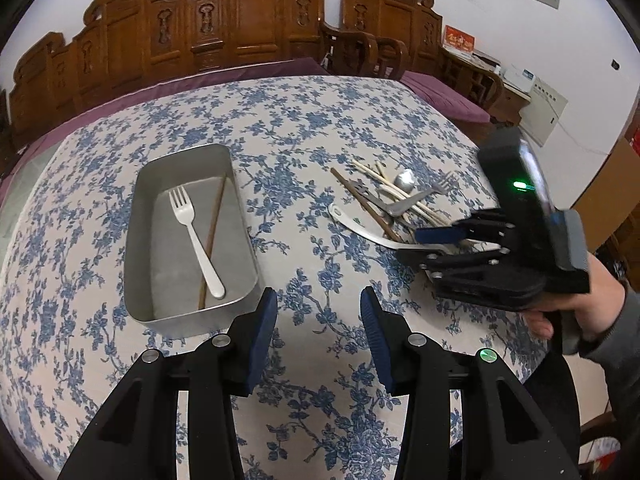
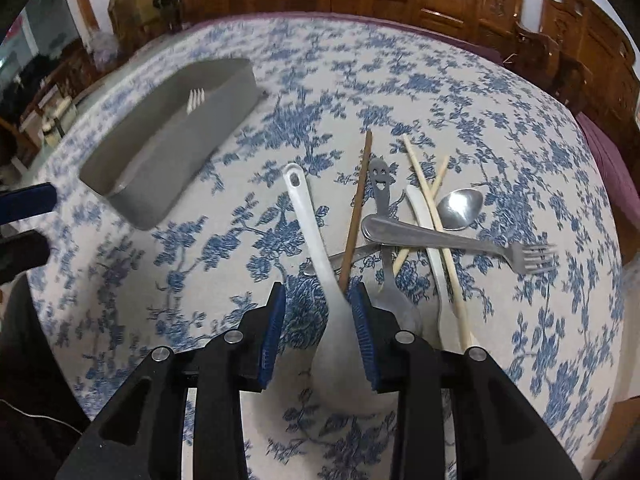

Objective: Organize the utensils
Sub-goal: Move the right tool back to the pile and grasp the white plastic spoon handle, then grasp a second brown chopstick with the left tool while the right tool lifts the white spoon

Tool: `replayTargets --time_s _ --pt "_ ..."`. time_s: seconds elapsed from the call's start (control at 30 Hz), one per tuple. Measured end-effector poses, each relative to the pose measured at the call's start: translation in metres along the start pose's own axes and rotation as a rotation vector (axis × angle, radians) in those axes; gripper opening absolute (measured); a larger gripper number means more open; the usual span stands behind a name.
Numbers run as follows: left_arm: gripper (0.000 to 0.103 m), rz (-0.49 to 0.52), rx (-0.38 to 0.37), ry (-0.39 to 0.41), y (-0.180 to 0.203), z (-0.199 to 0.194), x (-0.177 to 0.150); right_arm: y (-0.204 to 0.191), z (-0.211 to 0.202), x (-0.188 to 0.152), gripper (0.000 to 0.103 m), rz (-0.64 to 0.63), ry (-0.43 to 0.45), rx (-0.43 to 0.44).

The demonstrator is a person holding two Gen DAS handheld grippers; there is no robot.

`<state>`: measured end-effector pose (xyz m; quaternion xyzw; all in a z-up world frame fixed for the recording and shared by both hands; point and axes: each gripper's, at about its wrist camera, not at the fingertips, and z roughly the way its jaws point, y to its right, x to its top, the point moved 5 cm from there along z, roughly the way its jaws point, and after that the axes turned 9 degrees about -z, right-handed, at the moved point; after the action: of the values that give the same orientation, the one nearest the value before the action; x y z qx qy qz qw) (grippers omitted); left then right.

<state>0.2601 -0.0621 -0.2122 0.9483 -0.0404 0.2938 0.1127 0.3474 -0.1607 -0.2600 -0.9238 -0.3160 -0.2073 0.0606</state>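
Note:
A metal tin (image 1: 188, 320) stands on the flowered tablecloth and holds a white fork (image 1: 196, 236) and a brown chopstick (image 1: 214, 224). My left gripper (image 1: 319, 308) hovers open just right of the tin's near corner, nothing between its fingers. To the right lies a heap of utensils (image 1: 396, 196). My right gripper (image 2: 318, 300) is low over the heap's near end and open. The white ladle-like spoon (image 2: 308, 224) lies between its fingers; the right pad is at the spoon's edge, and a gap shows at the left pad. Under the spoon runs a brown chopstick (image 2: 358, 208).
The heap also holds a metal fork (image 2: 440, 238), a metal spoon (image 2: 460, 204), a smiley-handled utensil (image 2: 380, 180) and pale chopsticks (image 2: 428, 200). Carved wooden chairs (image 1: 240, 32) ring the table's far side. A hand and grey sleeve (image 1: 592, 312) hold the right gripper.

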Motion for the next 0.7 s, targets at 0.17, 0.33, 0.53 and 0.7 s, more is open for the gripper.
replayTargets --time_s 0.17,0.33,0.53,0.7 --pt "0.041 0.006 -0.002 -0.004 0.002 0.0 -0.003 -0.008 0.015 -0.003 0.028 -0.059 -0.089 -0.04" --pt "0.041 0.011 -0.002 -0.009 0.003 0.0 -0.005 -0.011 0.014 -0.014 0.019 -0.069 -0.11 -0.046" --pt "0.041 0.009 -0.001 -0.018 0.006 0.005 -0.007 -0.015 0.009 -0.025 0.013 -0.067 -0.105 -0.041" --pt "0.041 0.015 -0.001 -0.021 0.011 0.007 -0.006 -0.015 -0.007 -0.03 0.011 -0.004 -0.044 0.018"
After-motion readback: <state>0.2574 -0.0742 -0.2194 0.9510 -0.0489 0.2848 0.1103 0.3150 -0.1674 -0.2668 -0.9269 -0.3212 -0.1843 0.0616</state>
